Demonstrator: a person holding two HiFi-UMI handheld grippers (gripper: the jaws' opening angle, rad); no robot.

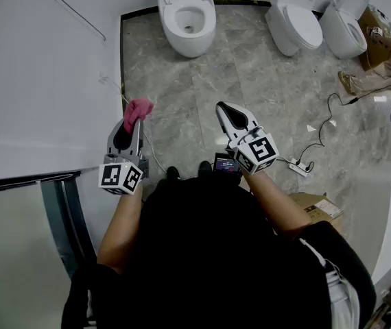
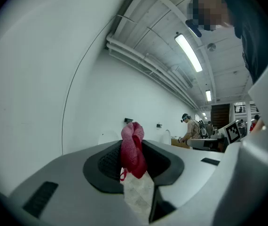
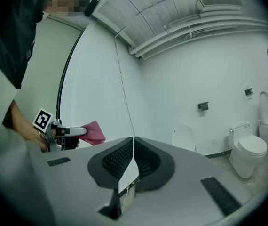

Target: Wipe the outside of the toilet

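Note:
A white toilet with its seat open stands by the far wall, straight ahead of me across the grey marble floor. My left gripper is shut on a pink cloth, which bunches up between the jaws in the left gripper view. My right gripper is shut and holds nothing; its jaws meet along a thin line. From the right gripper view the left gripper with the cloth shows at the left. Both grippers hang well short of the toilet.
Two more toilets stand at the far right. A power strip and black cable lie on the floor to my right, with a cardboard box near it. A white wall runs along my left. Another person stands far right.

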